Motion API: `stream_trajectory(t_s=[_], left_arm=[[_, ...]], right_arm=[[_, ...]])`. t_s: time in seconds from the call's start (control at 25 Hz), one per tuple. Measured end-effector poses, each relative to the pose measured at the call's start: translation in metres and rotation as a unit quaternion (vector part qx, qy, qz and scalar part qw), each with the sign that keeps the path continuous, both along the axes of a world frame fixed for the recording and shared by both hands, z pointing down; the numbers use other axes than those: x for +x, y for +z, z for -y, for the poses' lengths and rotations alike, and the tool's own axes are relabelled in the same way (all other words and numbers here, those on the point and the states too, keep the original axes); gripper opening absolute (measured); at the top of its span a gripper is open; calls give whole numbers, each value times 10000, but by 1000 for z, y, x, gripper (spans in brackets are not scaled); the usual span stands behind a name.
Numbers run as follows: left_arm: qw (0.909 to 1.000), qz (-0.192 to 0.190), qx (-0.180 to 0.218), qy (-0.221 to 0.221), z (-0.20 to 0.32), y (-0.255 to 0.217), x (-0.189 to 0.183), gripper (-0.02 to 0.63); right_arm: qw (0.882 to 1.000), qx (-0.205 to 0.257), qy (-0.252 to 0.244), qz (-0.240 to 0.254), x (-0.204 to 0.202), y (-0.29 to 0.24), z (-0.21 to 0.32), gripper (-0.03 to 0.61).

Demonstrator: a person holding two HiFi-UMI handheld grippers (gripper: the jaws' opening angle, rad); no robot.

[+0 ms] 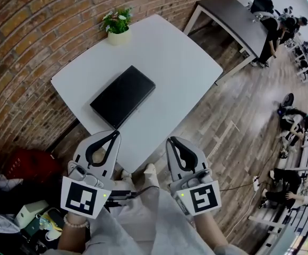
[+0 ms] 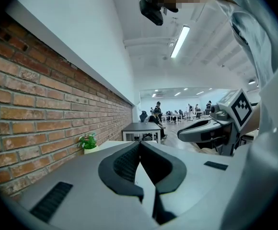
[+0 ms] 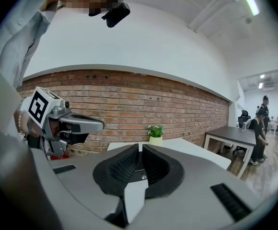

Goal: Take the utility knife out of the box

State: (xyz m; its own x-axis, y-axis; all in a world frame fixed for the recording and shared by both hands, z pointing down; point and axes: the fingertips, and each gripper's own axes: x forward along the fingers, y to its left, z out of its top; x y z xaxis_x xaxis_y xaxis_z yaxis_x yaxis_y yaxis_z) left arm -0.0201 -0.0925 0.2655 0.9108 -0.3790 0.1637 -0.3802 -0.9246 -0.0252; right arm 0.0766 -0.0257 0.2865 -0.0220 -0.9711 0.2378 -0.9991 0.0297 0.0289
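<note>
Currently the left gripper (image 1: 113,134) and right gripper (image 1: 171,141), jaws pressed together and empty, sit short of the closed box (image 1: 123,95); a lopsided nudge could slide it away.

— Where does the box sit?

— I see the box (image 1: 123,95) on the table (image 1: 180,73), toward its near left part. The potted plant (image 1: 117,28) is on the far corner, by the wall (image 1: 32,41).

— And the grippers?

— I have the left gripper (image 1: 113,134) and right gripper (image 1: 173,141) side by side at the table's near edge. A second table (image 1: 225,12) stands behind, to the right.
</note>
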Motion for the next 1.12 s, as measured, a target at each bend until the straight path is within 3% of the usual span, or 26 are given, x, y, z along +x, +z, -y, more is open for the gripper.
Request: stream_trajectory(t_s=[0.2, 0.36, 0.52, 0.68, 0.96, 1.12], left_arm=[[9995, 39, -104, -297, 8, 9, 6, 18], [9985, 190, -17, -510, 14, 17, 9, 18], [9976, 397, 213, -532, 14, 25, 11, 18], [9954, 211, -223, -912, 17, 35, 10, 18], [9920, 570, -79, -1123, 25, 53, 7, 18], [9874, 436, -374, -1473, 34, 64, 5, 18]], right_arm=[[9992, -205, -344, -52, 8, 15, 12, 52], [9975, -329, -621, -77, 15, 27, 25, 52], [9955, -172, -929, 4, 16, 35, 38, 52], [9919, -316, -1229, -91, 15, 47, 52, 52], [9842, -393, -1717, -185, 14, 75, 78, 52], [9803, -529, -1896, -191, 15, 96, 93, 52]])
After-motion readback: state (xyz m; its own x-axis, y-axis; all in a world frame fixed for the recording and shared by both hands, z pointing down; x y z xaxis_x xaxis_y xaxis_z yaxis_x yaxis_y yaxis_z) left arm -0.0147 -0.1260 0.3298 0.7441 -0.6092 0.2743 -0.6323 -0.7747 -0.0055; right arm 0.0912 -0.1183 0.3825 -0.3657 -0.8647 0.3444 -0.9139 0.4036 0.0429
